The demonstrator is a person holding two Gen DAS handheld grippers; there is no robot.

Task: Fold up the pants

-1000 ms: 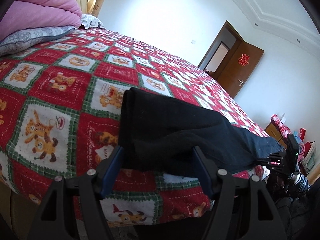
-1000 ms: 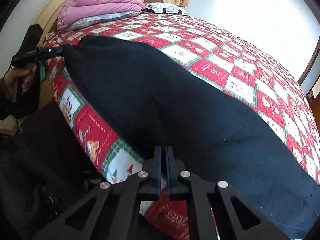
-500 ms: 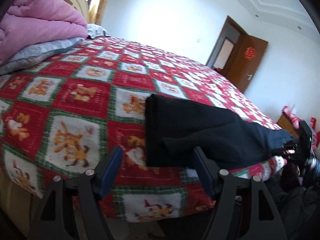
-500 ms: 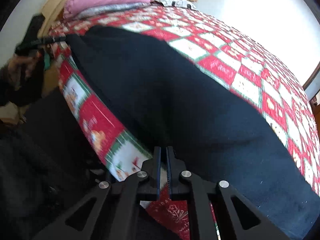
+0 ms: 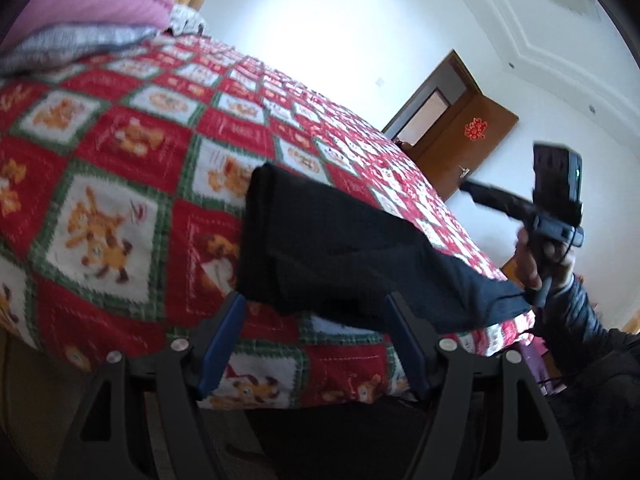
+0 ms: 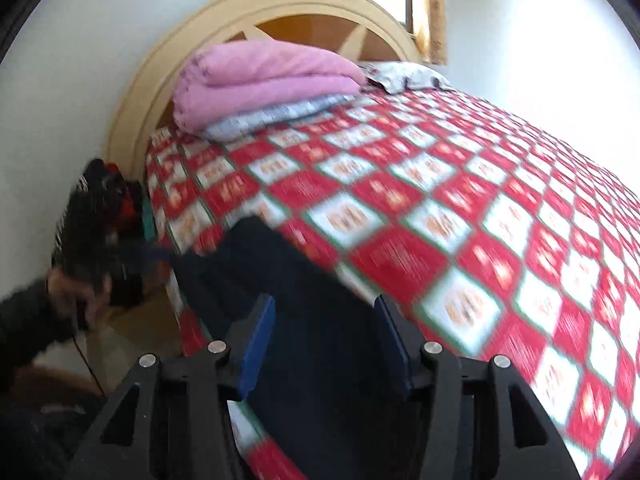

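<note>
I am standing at the edge of a bed with a red, white and green bear blanket (image 5: 120, 168). The black pants (image 5: 340, 248) are lying on that blanket, near the edge closest to me. They are folded into a long strip, and the left end looks doubled over.

My left gripper (image 5: 316, 340) is pointing at the near edge of the pants. Its blue fingers (image 5: 222, 340) are standing wide apart, one on each side of the cloth edge. They are not pinching the pants.

My right gripper (image 6: 326, 344) is up above the other end of the pants (image 6: 304, 320). Its jaws are opening right now, and I am seeing the dark cloth below and between the blue fingers (image 6: 258, 344), but nothing is being squeezed. This picture is blurry.

From the left camera I am seeing my right hand (image 5: 536, 260) holding its gripper up in the air, past the far end of the pants.

A pink quilt (image 6: 264, 76) is sitting folded on a grey one (image 6: 272, 114) by the headboard (image 6: 168, 76). A brown door (image 5: 468, 140) is standing open in the white wall.
</note>
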